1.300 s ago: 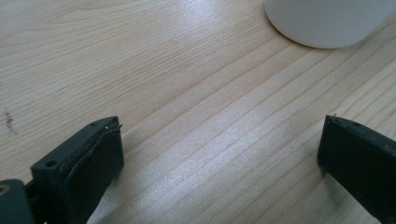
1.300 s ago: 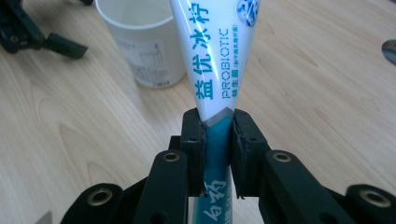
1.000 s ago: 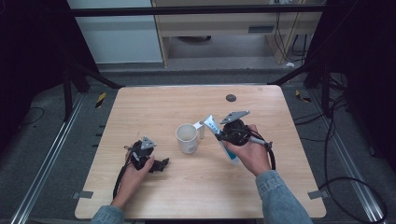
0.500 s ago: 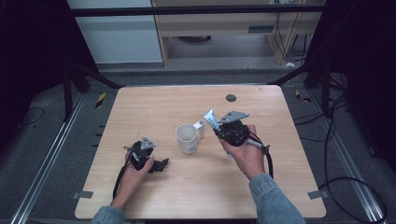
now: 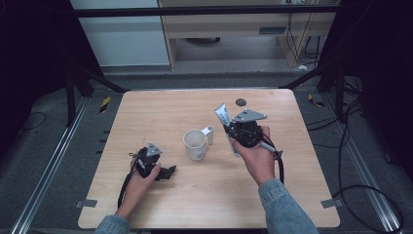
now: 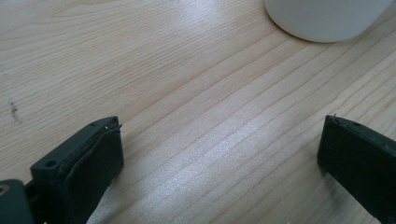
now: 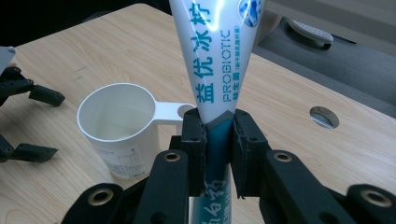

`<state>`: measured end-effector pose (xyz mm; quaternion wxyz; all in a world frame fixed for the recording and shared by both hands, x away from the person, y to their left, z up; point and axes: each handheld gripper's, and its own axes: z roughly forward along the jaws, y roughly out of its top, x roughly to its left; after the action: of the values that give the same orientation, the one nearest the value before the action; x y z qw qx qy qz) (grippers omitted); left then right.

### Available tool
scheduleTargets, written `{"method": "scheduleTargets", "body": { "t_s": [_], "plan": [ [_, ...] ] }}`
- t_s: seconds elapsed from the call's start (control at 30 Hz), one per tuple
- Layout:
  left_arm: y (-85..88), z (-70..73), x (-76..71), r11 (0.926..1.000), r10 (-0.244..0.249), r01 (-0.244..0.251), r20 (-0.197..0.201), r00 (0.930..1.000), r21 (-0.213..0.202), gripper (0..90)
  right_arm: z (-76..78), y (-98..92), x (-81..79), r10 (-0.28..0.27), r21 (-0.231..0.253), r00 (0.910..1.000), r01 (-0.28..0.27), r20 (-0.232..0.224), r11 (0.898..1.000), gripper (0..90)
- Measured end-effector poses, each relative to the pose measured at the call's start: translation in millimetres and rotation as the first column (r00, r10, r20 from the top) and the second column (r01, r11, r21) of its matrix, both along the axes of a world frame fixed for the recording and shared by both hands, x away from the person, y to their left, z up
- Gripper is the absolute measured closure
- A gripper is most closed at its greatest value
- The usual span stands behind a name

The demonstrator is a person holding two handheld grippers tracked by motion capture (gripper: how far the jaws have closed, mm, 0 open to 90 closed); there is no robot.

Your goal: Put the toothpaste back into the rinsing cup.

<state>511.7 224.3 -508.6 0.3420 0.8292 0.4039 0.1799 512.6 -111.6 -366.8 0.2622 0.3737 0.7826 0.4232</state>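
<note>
R gripper (image 7: 218, 140) clamps toothpaste tube (image 7: 215, 60)

We see the cup (image 5: 196, 144) in the middle of the table (image 5: 146, 112), the toothpaste tube (image 5: 223, 117) just right of it, and the left gripper (image 5: 168, 171) lower left.

obstacle: white mug (image 5: 196, 144) at table (image 5: 146, 112) centre | free: bare wood all around

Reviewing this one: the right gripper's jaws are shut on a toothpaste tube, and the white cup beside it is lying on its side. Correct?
Not quite. The white cup stands upright with its mouth facing up, as the right gripper view shows. The rest holds: the right gripper has its jaws shut on the toothpaste tube.
</note>
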Motion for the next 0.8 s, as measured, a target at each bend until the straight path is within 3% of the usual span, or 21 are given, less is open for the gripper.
{"method": "scheduleTargets", "body": {
  "t_s": [0.33, 0.5, 0.8],
  "plan": [
    [-0.2, -0.2, 0.0, 1.0, 0.002, -0.002, 0.001, 1.0, -0.003, 0.0, 10.3, 12.8, -3.0, -0.012, 0.048, 0.998, 0.009, 0.062, 0.999, 76.9],
    [-0.1, -0.1, 0.1, 1.0, 0.001, -0.001, 0.002, 1.0, -0.001, 0.0, 21.4, 22.8, -6.4, -0.006, 0.076, 0.9927, -0.003, 0.12, 0.997, 76.9],
    [-0.1, -0.1, 0.1, 1.0, 0.0, 0.0, 0.002, 1.0, -0.001, 0.0, 37.8, 38.2, -4.4, -0.013, 0.125, 0.9827, -0.01, 0.184, 0.992, 77.0]
  ]
}}
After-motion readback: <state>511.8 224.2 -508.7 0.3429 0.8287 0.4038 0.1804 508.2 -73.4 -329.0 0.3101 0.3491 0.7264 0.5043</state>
